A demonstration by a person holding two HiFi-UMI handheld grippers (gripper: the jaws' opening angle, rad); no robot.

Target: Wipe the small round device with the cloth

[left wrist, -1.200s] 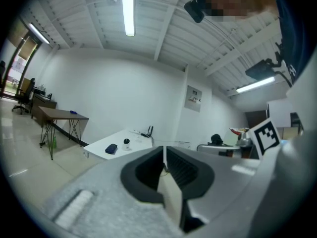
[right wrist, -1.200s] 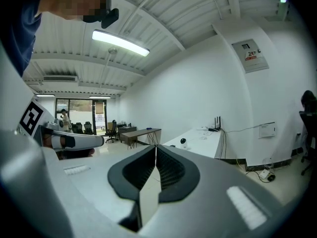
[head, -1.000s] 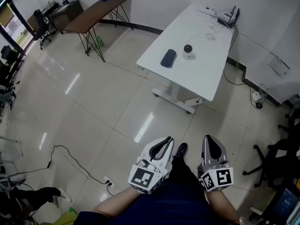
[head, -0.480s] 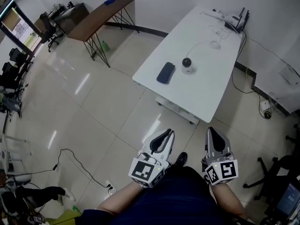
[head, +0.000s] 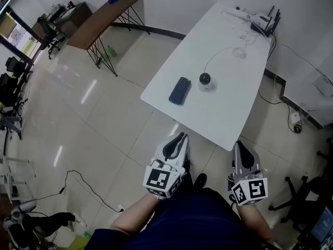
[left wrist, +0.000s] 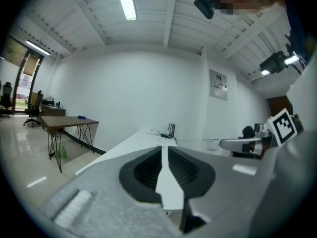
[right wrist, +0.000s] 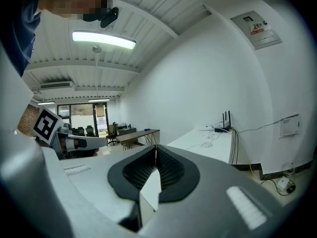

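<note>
The left gripper [head: 181, 136] has jaws a slit apart, the right gripper [head: 239, 144] together, both empty. Ahead lie the cloth [head: 179, 90] and small round device [head: 205, 80]. Print on the wall sign [right wrist: 255, 26] is unreadable.

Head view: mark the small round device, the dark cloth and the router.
small round device [head: 205, 80], head view, on its top.
dark cloth [head: 179, 90], head view, on its middle.
router [head: 259, 19], head view, on its body.
</note>
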